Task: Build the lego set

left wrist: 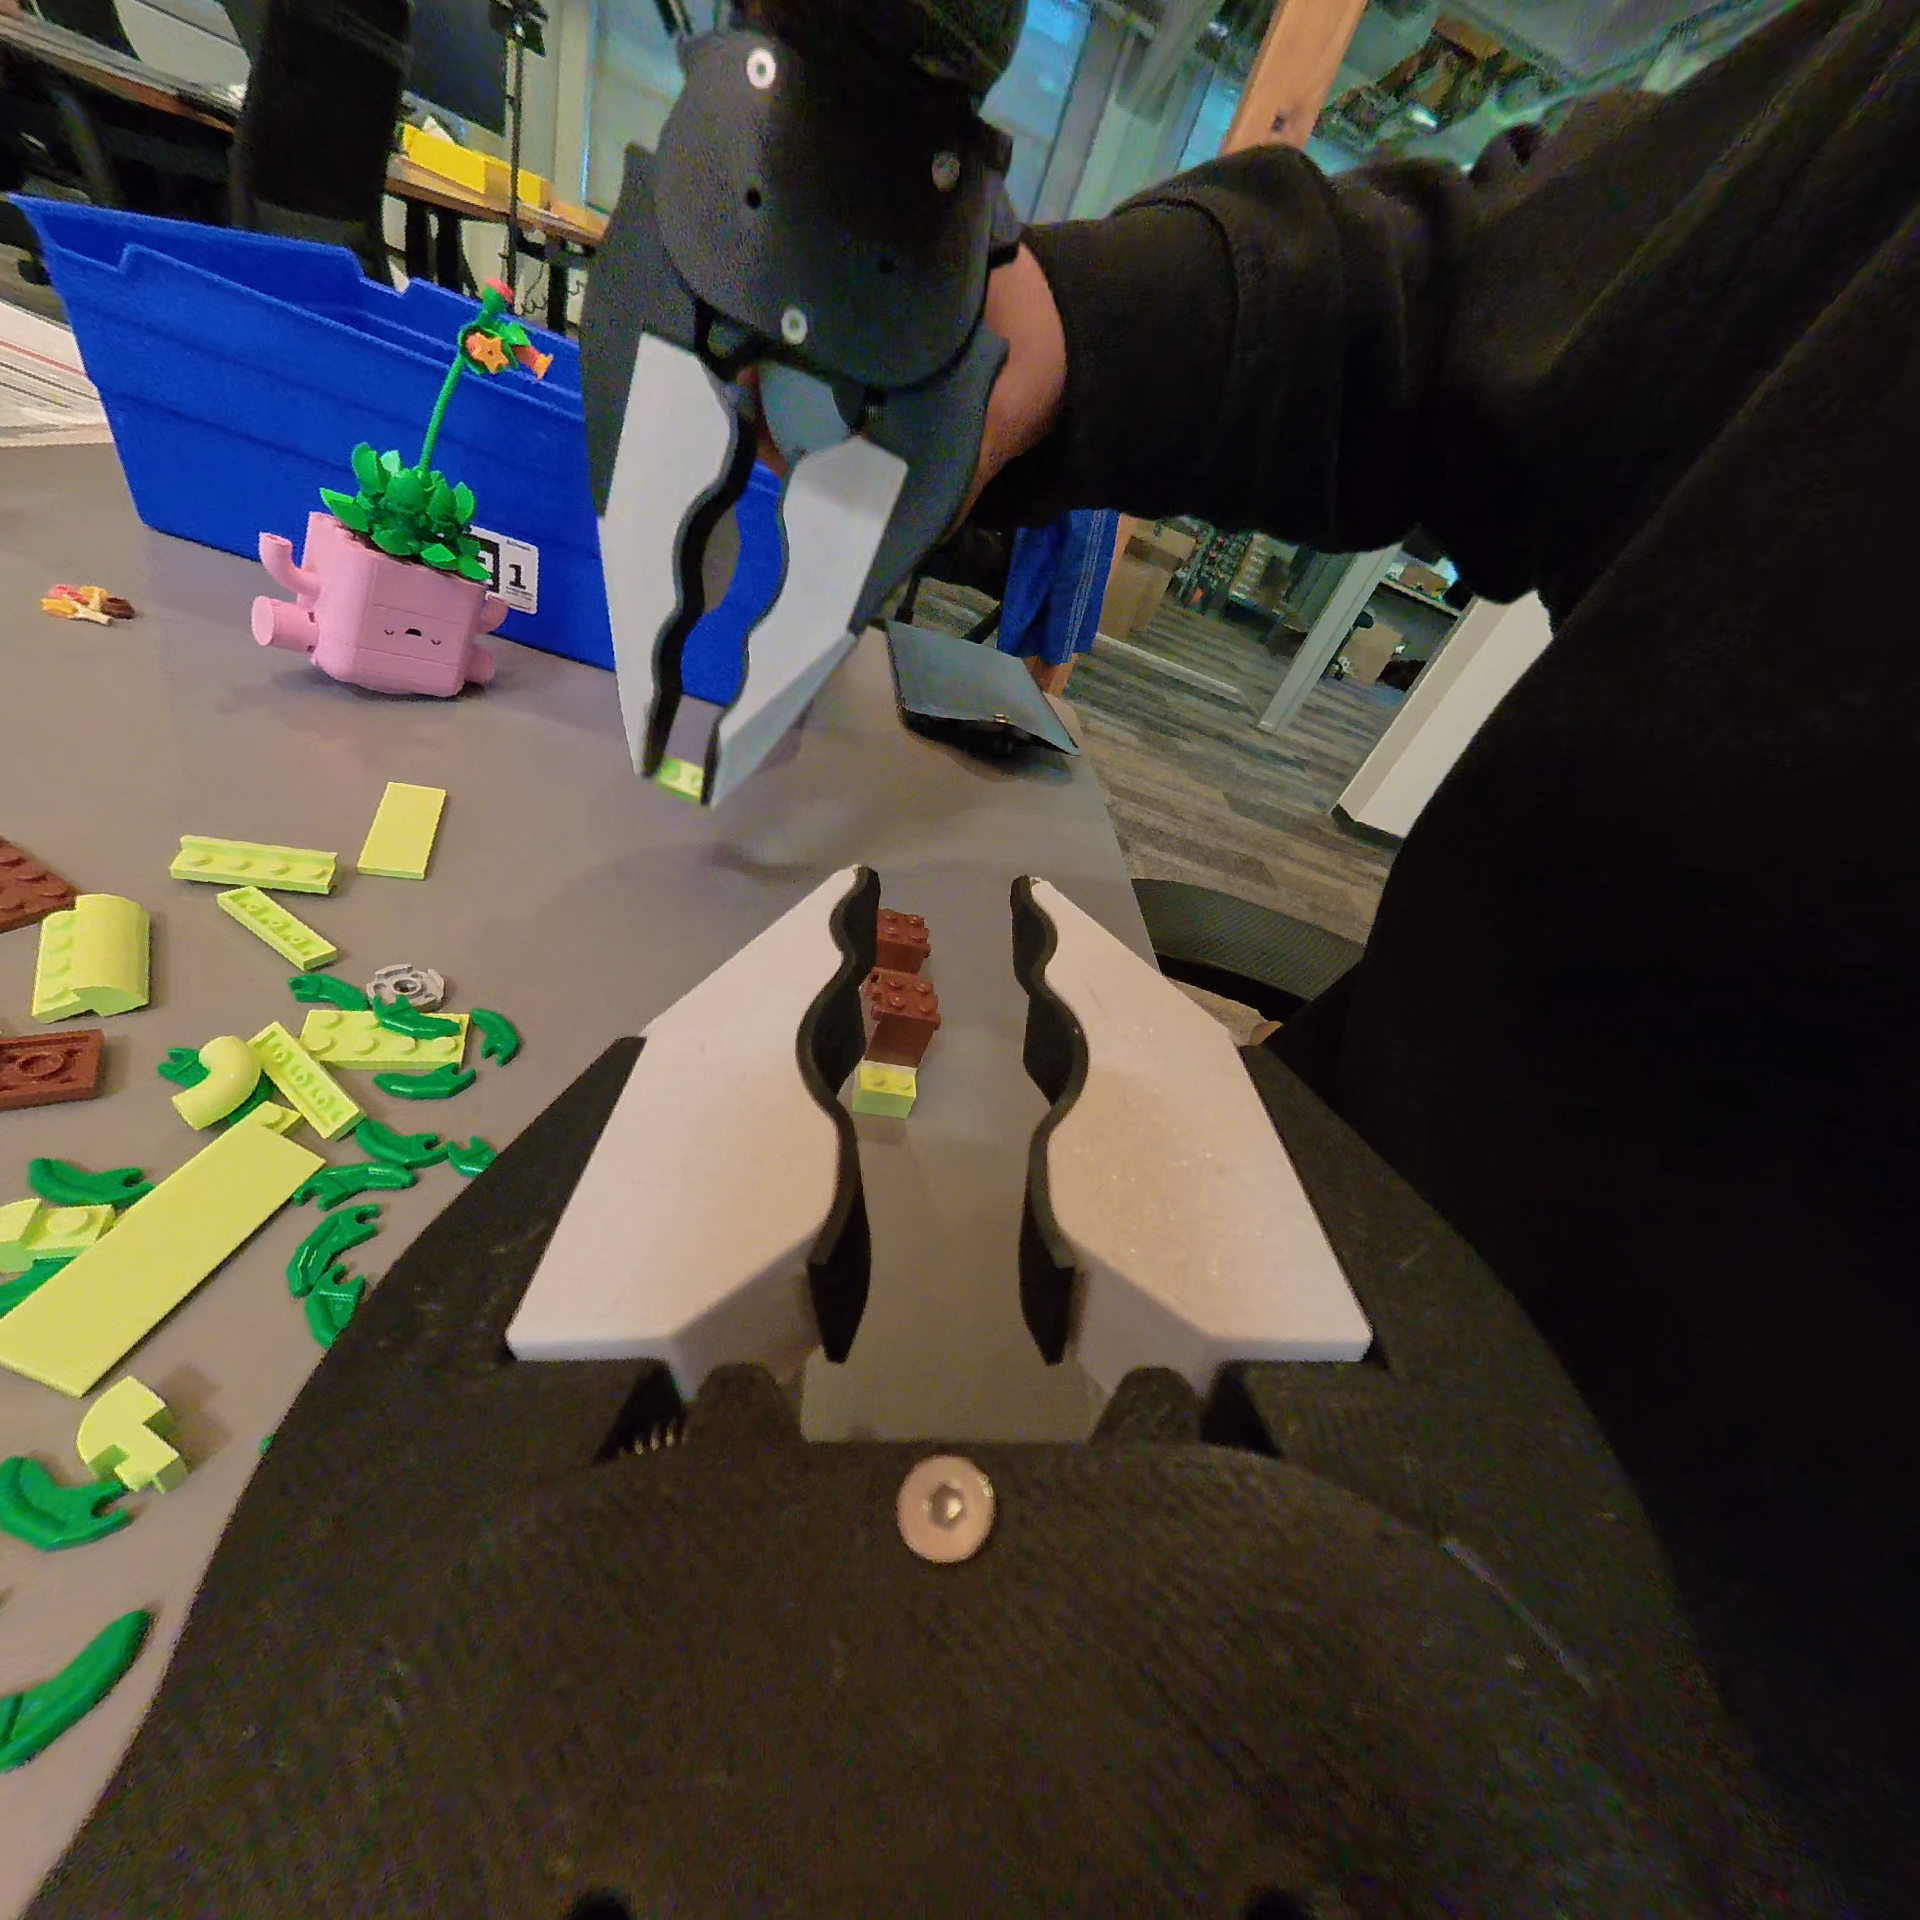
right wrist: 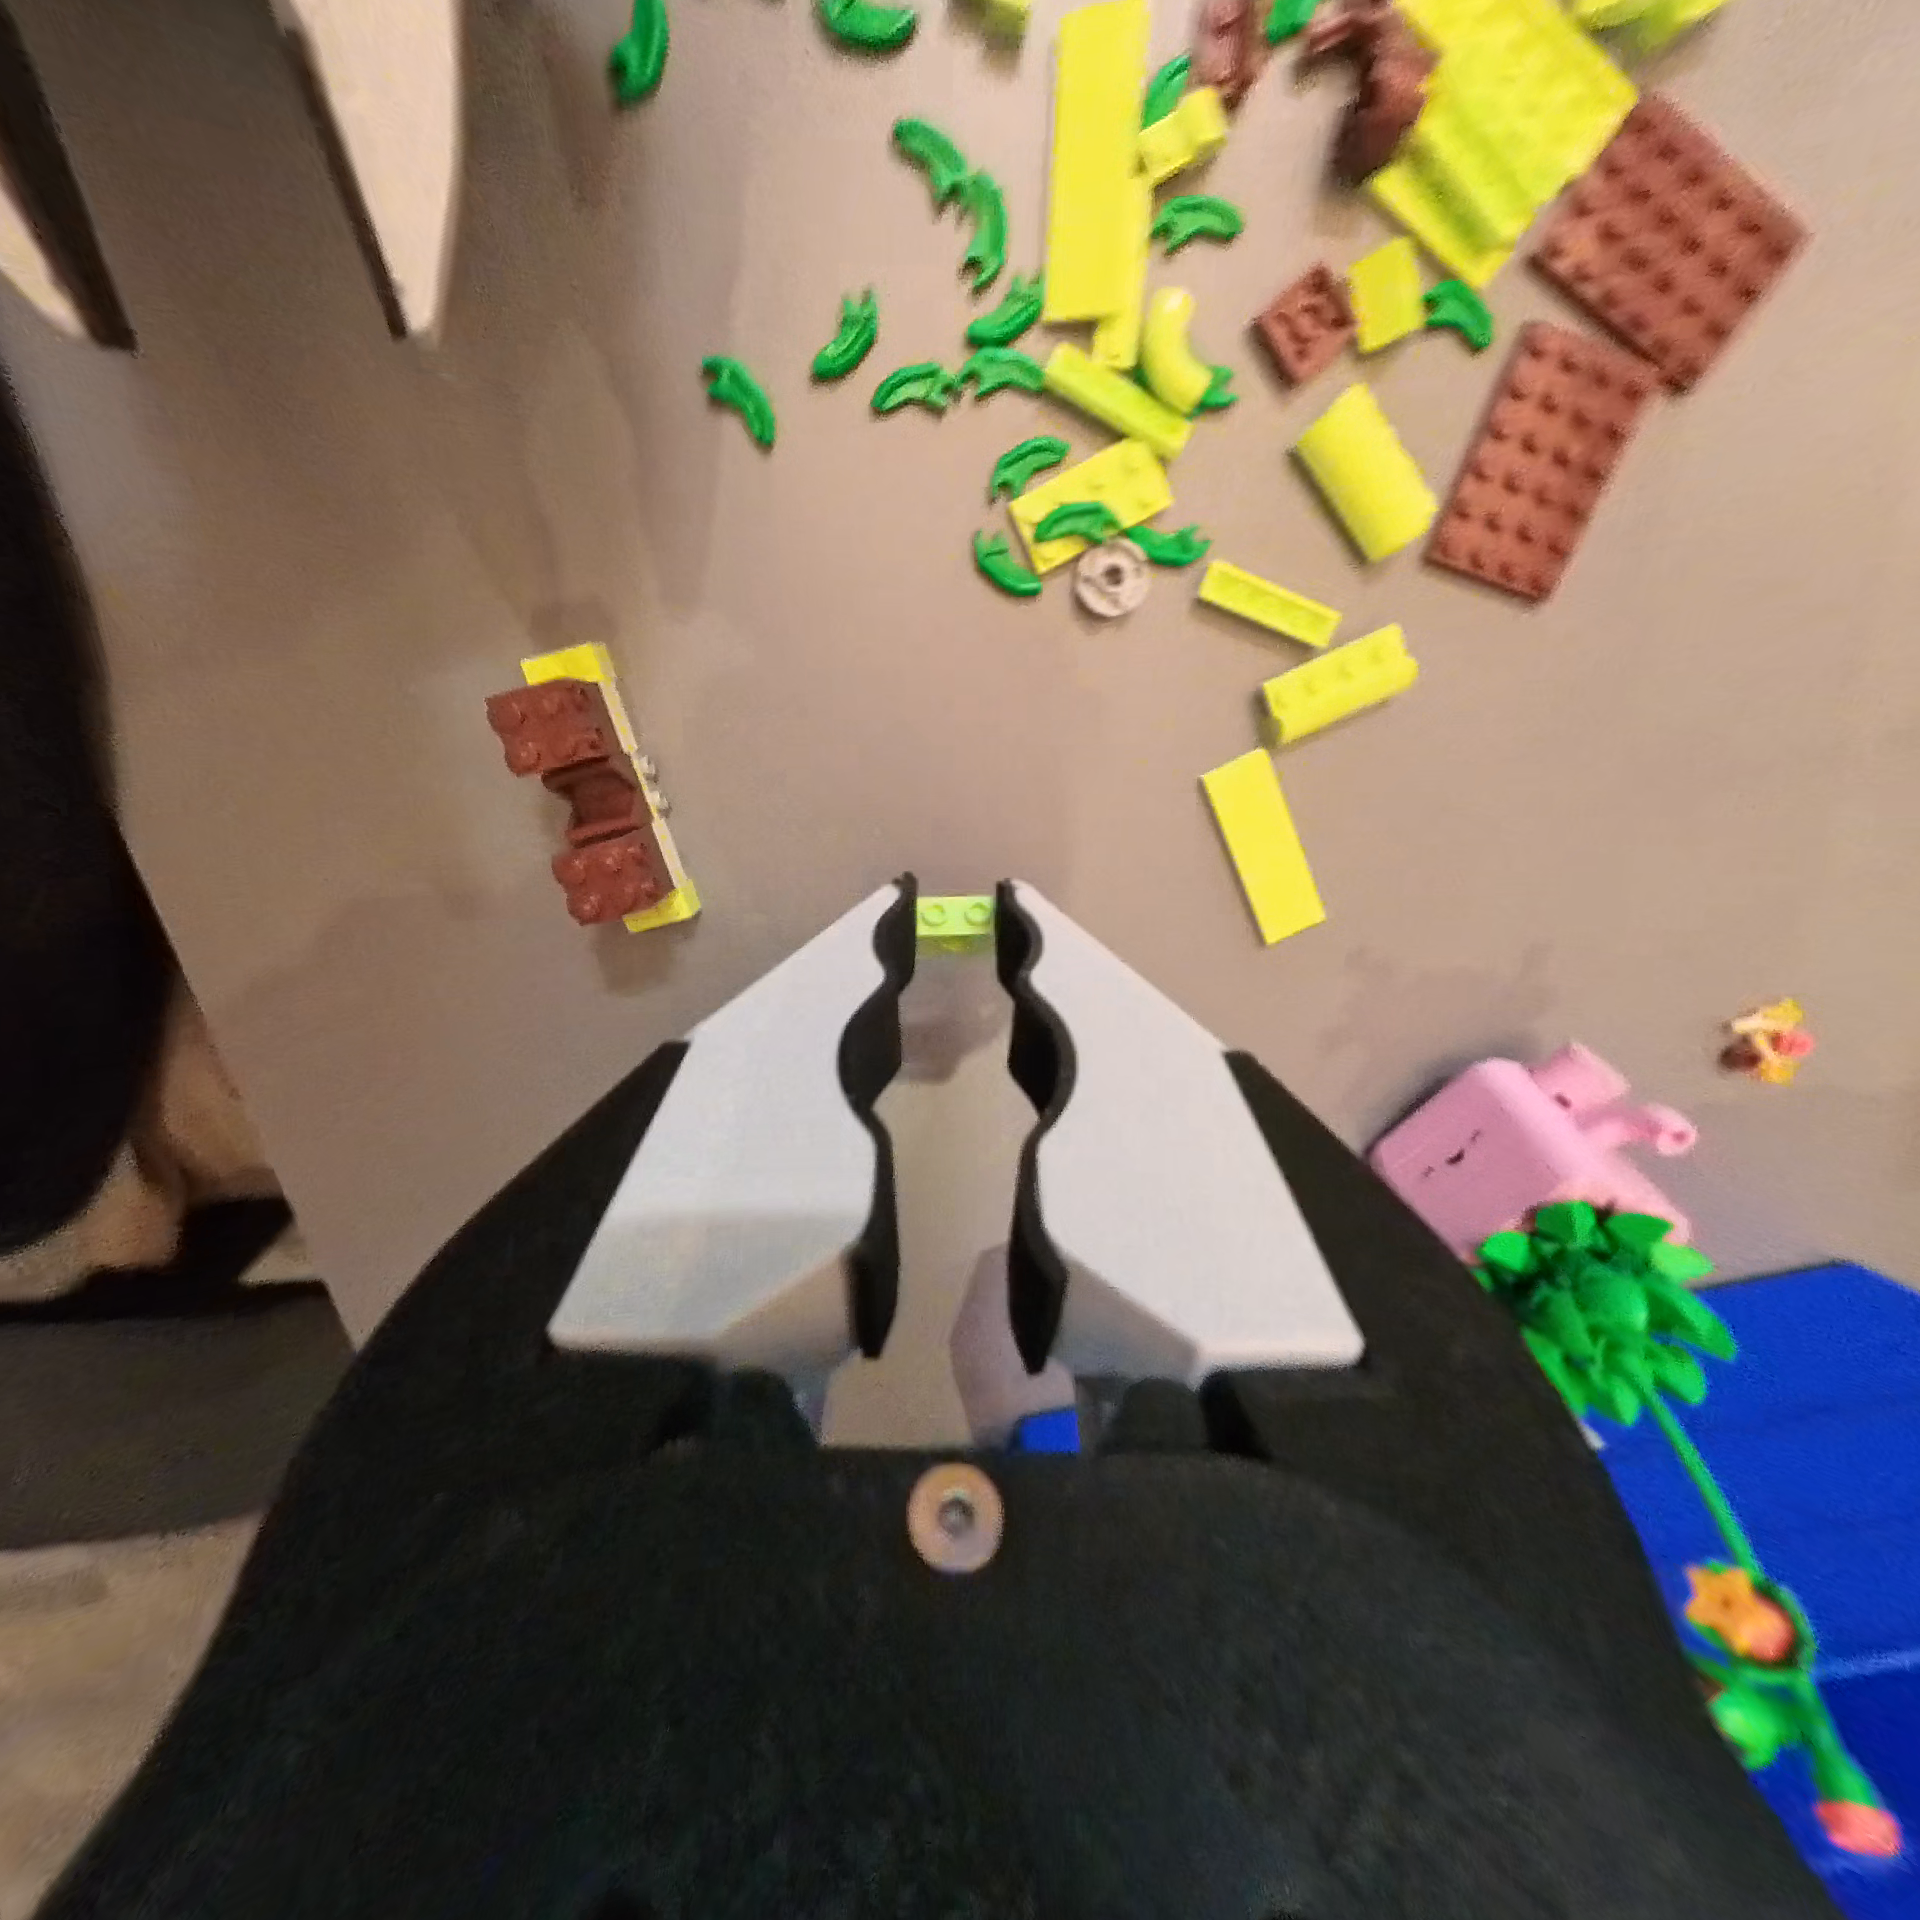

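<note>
A small build of brown bricks on a lime plate [left wrist: 896, 1013] lies on the grey table, between the fingers of my left gripper [left wrist: 940, 883], which is open and around it without touching. It also shows in the right wrist view [right wrist: 597, 800], to the left of my right gripper [right wrist: 954, 894]. My right gripper is shut on a small lime brick [right wrist: 956, 920] at its fingertips and holds it above the table. In the left wrist view it [left wrist: 681, 784] hangs tip-down beyond the build, with the lime brick [left wrist: 681, 777] in its tips.
Loose lime plates [left wrist: 145, 1257], green leaf pieces [left wrist: 343, 1247] and brown plates [right wrist: 1538, 468] lie scattered on the table. A finished pink pot with a green plant [left wrist: 390, 592] stands by a blue bin [left wrist: 260, 384]. The table's edge [left wrist: 1127, 894] is near on the right. The tips of one gripper are about 12 centimeters away from the tips of the other.
</note>
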